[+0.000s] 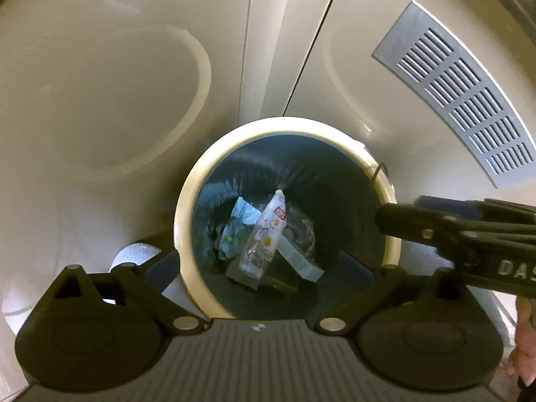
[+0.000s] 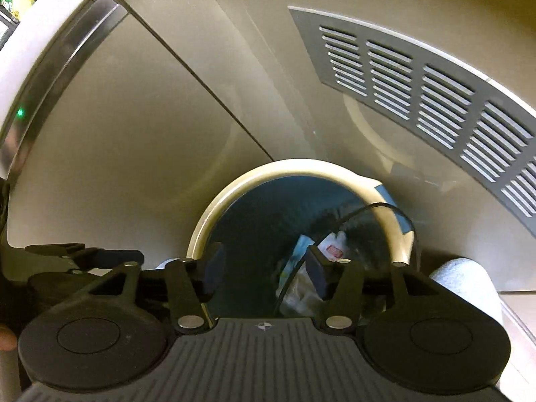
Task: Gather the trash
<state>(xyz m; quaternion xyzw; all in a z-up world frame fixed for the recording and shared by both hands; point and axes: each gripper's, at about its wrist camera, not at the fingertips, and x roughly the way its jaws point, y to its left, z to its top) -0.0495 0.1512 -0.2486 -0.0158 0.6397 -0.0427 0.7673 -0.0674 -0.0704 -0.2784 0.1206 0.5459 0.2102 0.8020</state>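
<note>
A round cream trash bin (image 1: 187, 207) with a dark liner stands below me; it also shows in the right wrist view (image 2: 214, 214). Inside lie a clear plastic wrapper with a red label (image 1: 268, 231), blue crumpled wrappers (image 1: 244, 214) and a pale flat box (image 1: 298, 258). My left gripper (image 1: 261, 268) is open and empty above the bin's near rim. My right gripper (image 2: 264, 271) is open and empty over the bin mouth, and it shows in the left wrist view (image 1: 435, 224) at the right rim. The labelled wrapper (image 2: 331, 251) shows in the right wrist view.
Beige cabinet doors (image 1: 100, 83) stand behind the bin, with a grey slotted vent panel (image 1: 459, 90) at the right. A white towel roll (image 1: 134, 254) lies left of the bin. A thin black wire (image 2: 368, 209) loops over the bin's right rim.
</note>
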